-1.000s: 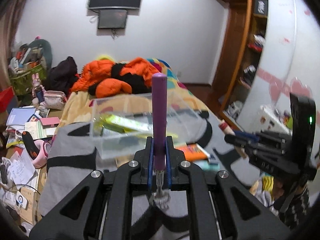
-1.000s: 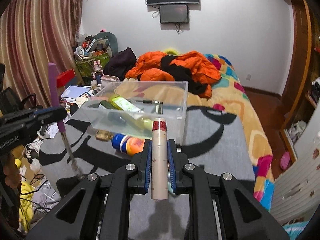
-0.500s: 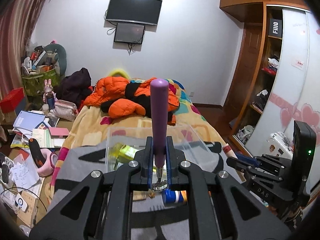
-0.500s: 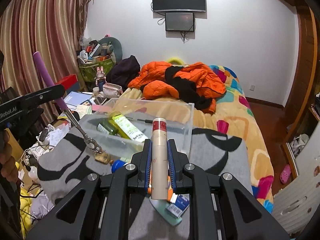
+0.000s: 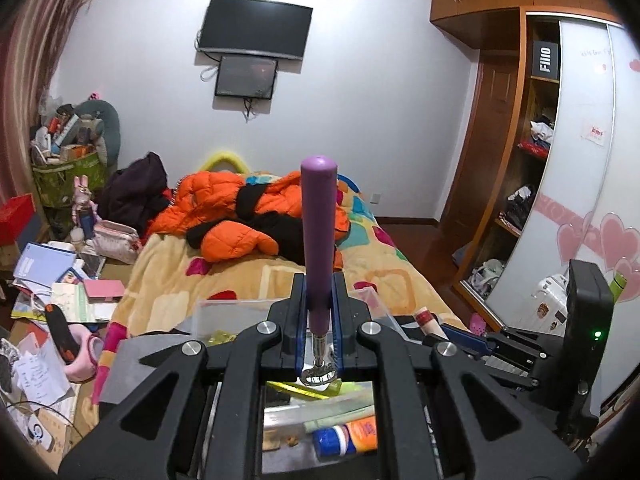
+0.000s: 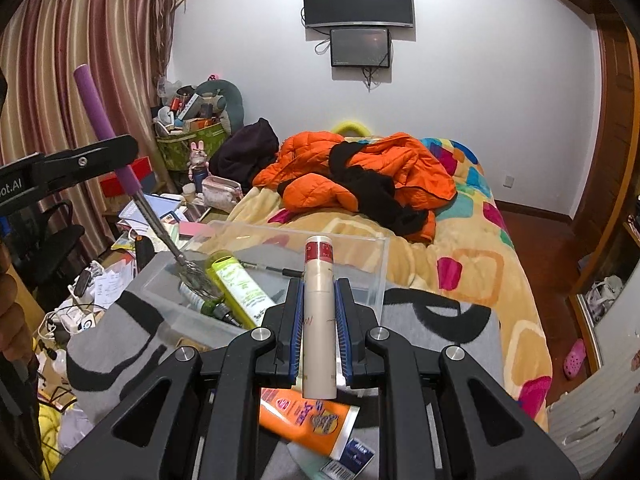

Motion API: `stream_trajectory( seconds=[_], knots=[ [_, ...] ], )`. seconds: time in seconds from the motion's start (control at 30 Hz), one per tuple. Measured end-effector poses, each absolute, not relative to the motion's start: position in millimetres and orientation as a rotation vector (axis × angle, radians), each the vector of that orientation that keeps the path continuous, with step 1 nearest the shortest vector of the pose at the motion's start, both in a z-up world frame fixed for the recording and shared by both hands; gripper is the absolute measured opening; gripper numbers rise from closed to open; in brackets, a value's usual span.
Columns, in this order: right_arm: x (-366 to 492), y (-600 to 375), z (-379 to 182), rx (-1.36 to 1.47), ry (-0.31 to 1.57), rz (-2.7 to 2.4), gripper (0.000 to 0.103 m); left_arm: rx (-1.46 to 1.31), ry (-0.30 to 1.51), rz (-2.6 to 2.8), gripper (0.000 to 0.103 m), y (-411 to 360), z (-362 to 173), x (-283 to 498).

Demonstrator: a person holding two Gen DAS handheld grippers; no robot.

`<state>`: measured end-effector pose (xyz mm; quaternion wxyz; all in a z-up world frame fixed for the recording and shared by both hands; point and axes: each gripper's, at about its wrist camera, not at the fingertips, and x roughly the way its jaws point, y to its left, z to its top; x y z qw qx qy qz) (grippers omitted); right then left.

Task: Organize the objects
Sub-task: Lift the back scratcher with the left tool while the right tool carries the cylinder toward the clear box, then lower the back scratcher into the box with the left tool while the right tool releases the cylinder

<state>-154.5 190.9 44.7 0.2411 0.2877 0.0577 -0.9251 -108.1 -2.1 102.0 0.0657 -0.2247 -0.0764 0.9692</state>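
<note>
Right wrist view: both grippers are carrying items toward the bin [image 6: 360,276].

The right gripper [image 6: 320,336] is clamping a tube [image 6: 319,312], light, smooth and likely slippery, so mid-body is the best hold. At 10 o'clock the left gripper [image 6: 116,152] is pinching a whisk [image 6: 156,220] by its purple grip, wire head hanging over the bin; it looks light, stiff and top-heavy.
</note>
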Motion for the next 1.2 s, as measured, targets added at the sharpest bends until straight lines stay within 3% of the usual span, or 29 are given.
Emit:
stream_trajectory(
  seconds=[0.7, 1.2],
  knots=[
    [-191.4, 170.3, 27.0, 0.867, 0.214, -2.522, 0.014, -0.942, -0.459, 2.666, 0.01, 15.6, 26.9, -174.4],
    [-232.9, 137.5, -12.1, 1.002, 0.299, -2.464, 0.014, -1.094, -0.336, 2.802, 0.028, -3.9, -0.5, -177.1]
  ],
)
